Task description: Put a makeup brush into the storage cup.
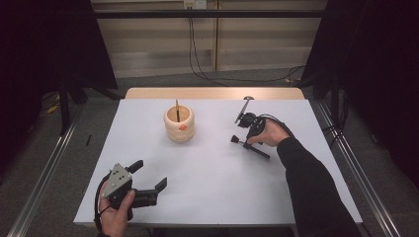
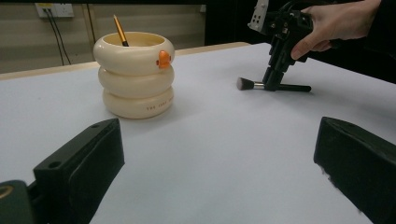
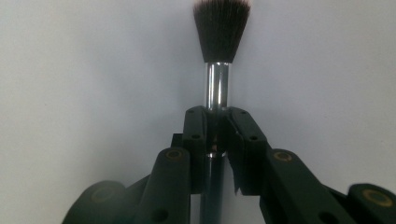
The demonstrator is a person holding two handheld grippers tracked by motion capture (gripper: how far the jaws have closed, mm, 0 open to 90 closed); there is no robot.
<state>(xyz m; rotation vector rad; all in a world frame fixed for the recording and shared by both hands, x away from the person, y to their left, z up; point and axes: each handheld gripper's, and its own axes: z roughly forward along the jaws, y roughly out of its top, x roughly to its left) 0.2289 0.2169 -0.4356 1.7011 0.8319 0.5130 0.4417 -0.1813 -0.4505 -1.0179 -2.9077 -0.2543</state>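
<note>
Now my right gripper (image 1: 245, 139) has its jaws clamped on the makeup brush (image 3: 218, 60), lying on the tabletop (image 1: 217, 173) right of the cream holder (image 1: 179, 124). My left gripper (image 1: 148, 180) waits, jaws wide. Next, I judge: lift it clear, tip it upright, bring it over the holder.

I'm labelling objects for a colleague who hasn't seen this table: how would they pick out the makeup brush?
On the white table, look right of the cream ringed pot. The makeup brush lies flat there, clamped in the right hand-held gripper. Its dark bristle tuft and silver collar distinguish it from the thin gold-handled brush standing in the pot.
</note>
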